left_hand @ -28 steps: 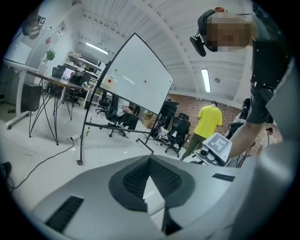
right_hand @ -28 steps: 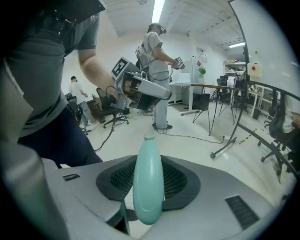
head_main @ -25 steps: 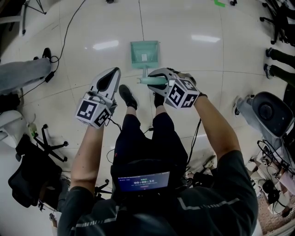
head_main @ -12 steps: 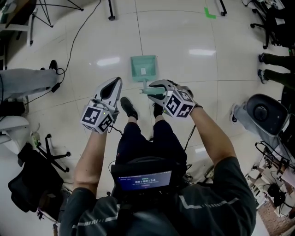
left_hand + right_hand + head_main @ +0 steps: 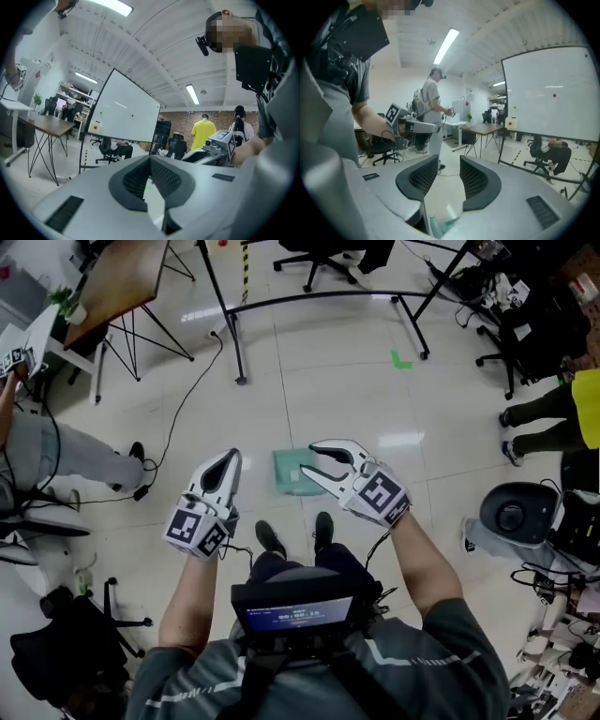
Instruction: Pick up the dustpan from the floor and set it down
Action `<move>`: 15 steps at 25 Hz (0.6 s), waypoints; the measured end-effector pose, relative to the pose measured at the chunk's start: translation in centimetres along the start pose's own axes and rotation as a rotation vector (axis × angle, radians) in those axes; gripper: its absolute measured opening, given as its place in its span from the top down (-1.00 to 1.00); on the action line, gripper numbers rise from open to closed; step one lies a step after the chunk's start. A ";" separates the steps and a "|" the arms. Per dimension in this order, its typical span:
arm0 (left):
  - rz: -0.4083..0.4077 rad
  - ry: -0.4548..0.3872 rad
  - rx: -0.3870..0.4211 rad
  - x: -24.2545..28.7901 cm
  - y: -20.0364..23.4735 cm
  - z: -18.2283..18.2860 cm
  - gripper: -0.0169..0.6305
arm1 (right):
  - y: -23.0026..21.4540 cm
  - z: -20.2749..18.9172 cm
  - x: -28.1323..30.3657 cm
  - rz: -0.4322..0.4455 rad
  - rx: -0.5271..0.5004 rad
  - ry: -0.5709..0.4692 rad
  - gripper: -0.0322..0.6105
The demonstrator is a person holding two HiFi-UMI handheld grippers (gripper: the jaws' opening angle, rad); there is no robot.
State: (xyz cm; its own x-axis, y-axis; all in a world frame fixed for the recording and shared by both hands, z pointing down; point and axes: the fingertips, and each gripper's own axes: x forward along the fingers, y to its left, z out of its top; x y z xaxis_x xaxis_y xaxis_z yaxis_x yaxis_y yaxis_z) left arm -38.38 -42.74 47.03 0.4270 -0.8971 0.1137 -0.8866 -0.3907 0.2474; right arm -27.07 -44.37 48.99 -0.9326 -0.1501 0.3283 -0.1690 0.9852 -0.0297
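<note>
The right gripper (image 5: 312,458) is clamped on the dustpan (image 5: 291,470). In the right gripper view the pale green handle (image 5: 438,227) sits low between the two jaws, close to their roots. The ribbed pads (image 5: 423,177) further out stand apart, with only floor showing between them.

In the head view the green pan shows just left of and below those jaws. It is out in front of the person's black shoes (image 5: 272,540) and above the pale tiled floor (image 5: 309,381). Part of it is hidden by the gripper, so its tilt is hard to judge.

The left gripper (image 5: 230,457) is held beside it to the left, apart from the dustpan. Its jaws are together at the tips, and nothing is between them in the left gripper view (image 5: 150,159).

Further off, a green tape mark (image 5: 401,360) lies on the floor. A wooden table (image 5: 122,277) stands at the far left. A person in a yellow top (image 5: 586,395) is at the right edge.
</note>
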 end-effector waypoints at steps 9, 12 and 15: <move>-0.140 -0.151 0.063 -4.3 -8.6 13.1 0.90 | 1.0 16.9 -9.0 -0.144 -0.024 -0.313 0.67; -0.114 -0.160 0.054 -5.0 -9.2 14.3 0.90 | 0.9 18.4 -10.6 -0.209 -0.045 -0.335 0.84; -0.154 -0.185 -0.006 -5.2 -10.0 15.5 0.90 | 0.5 19.4 -11.5 -0.211 -0.009 -0.357 0.84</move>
State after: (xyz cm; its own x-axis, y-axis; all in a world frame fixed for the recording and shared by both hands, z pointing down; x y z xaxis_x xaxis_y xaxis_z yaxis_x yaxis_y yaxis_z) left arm -34.48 -37.39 29.05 0.5171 -0.8496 -0.1036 -0.8122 -0.5253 0.2538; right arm -22.60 -43.78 26.93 -0.9300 -0.3670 -0.0215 -0.3673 0.9300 0.0123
